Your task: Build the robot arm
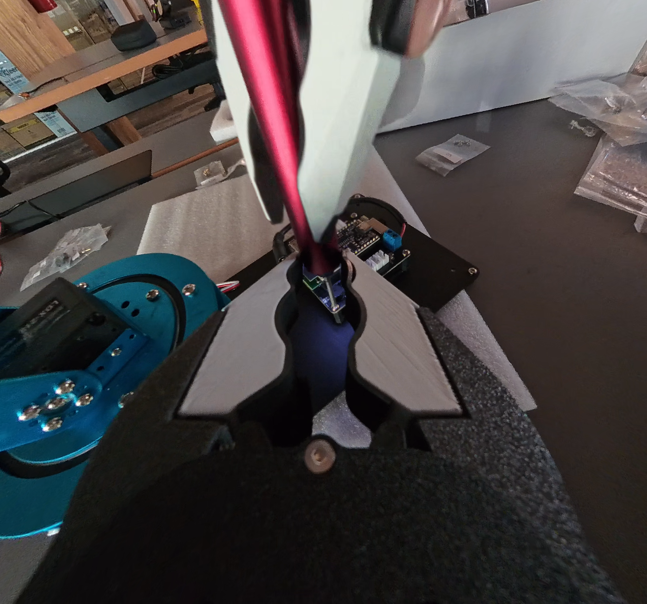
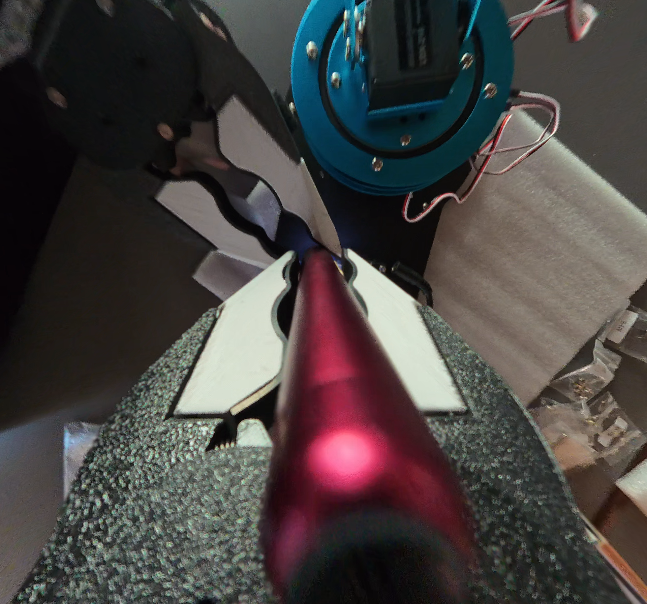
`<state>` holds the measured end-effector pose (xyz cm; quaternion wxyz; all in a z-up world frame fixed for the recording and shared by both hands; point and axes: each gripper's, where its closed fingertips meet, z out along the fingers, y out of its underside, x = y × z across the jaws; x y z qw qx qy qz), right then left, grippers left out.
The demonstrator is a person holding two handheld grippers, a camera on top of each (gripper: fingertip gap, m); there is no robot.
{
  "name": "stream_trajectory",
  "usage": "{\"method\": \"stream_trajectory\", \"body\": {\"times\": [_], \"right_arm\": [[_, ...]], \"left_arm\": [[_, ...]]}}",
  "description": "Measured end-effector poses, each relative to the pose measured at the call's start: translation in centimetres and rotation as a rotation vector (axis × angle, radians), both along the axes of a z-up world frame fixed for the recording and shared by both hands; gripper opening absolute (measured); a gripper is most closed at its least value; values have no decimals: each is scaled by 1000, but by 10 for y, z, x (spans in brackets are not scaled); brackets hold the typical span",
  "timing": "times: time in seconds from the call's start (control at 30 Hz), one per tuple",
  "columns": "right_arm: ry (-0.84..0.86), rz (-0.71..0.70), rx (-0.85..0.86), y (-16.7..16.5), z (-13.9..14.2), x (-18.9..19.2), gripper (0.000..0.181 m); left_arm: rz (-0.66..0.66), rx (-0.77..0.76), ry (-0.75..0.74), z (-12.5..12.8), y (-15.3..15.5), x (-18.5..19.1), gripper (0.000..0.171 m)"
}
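Observation:
My left gripper (image 1: pixel 324 272) is shut on a small blue circuit board (image 1: pixel 320 345) and holds it over a black base plate (image 1: pixel 441 282). My right gripper (image 2: pixel 320 258) is shut on a red screwdriver (image 2: pixel 332 377) that points steeply down. In the left wrist view the screwdriver (image 1: pixel 269 97) comes down between the right gripper's white fingers (image 1: pixel 336 139). Its thin bit (image 1: pixel 331 293) rests on a screw at the board's corner. The left gripper's white fingers (image 2: pixel 252 146) show at the upper left of the right wrist view, meeting the screwdriver tip.
A blue round turntable with a black servo (image 2: pixel 402 79) stands on the black plate beside the board; its blue bracket (image 1: pixel 87 359) is at my left. A controller board (image 1: pixel 371 244), red-white wires (image 2: pixel 525 132), white foam sheets (image 2: pixel 525 237), bags of screws (image 1: pixel 451 153) and a white box (image 1: pixel 525 62) surround it. Both grippers' tips are close together, under 4 cm apart.

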<state>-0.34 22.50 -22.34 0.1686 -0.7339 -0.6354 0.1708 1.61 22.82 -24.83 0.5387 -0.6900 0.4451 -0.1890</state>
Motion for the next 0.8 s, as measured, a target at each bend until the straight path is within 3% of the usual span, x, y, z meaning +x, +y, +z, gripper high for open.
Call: {"method": "stream_trajectory", "body": {"times": [0.1,0.37,0.53,0.67,0.8], "right_arm": [[122,-57,-7,-2,21,-4,20],[110,-106,192,-23,24,13,21],[143,-122,200,-28,43,8,22],[204,-152,133,-64,67,34,21],[282,-304,114,-114,54,70,21]], "left_arm": [[0,17,10,1,-2,0,20],[-13,84,86,2,-15,5,19],[-11,48,5,20,-24,4,19],[-119,138,16,43,-62,18,19],[-241,180,101,32,-105,35,19]]}}
